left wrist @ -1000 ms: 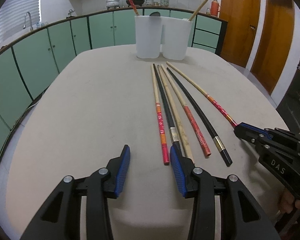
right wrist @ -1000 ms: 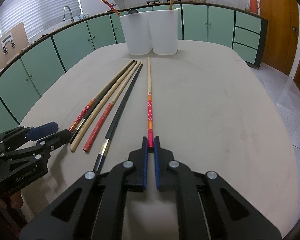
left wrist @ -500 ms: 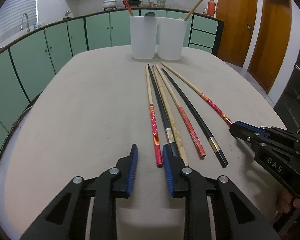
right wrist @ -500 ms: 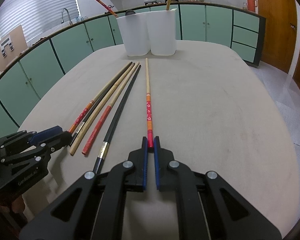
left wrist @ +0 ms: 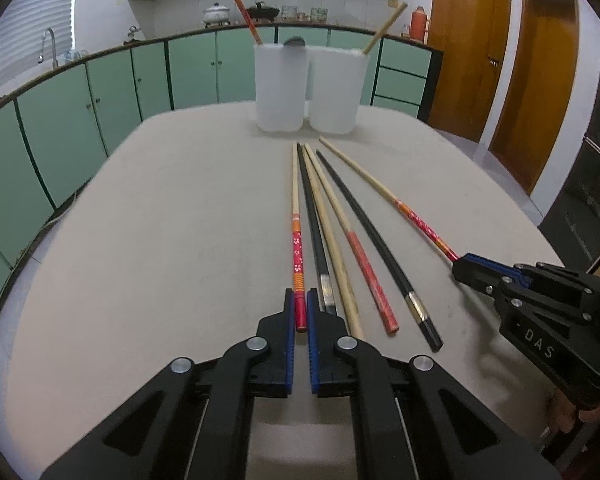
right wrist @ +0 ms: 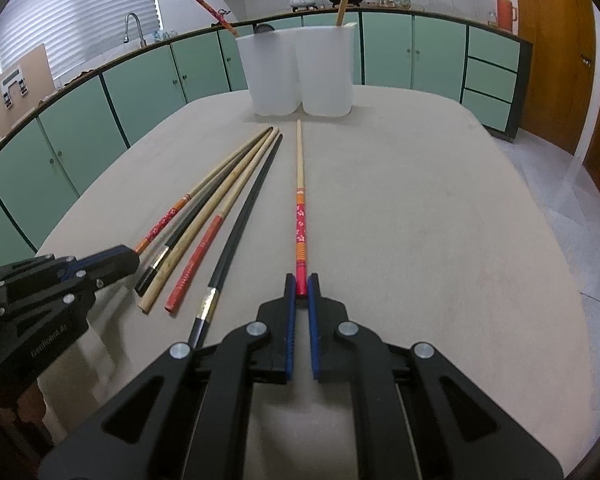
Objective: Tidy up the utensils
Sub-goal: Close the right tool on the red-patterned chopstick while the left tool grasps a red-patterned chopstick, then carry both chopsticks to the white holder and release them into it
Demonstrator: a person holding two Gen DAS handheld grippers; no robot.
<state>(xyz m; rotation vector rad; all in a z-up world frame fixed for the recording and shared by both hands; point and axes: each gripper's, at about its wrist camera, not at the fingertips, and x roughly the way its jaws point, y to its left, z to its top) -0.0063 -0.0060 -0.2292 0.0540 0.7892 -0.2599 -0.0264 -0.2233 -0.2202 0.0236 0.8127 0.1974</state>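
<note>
My left gripper (left wrist: 300, 309) has just been closing and now pinches the red end of the leftmost flowered chopstick (left wrist: 297, 240). My right gripper (right wrist: 301, 288) clamps the other flowered chopstick (right wrist: 300, 216). Both lie flat on the table (left wrist: 160, 240), four loose chopsticks (left wrist: 340, 248) between them, tips toward two white tubs (left wrist: 280, 88).

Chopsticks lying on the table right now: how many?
6. A red floral chopstick in the left tongs, its twin in the right tongs; between them a black one, plain wooden, red-tipped, and black.
</note>
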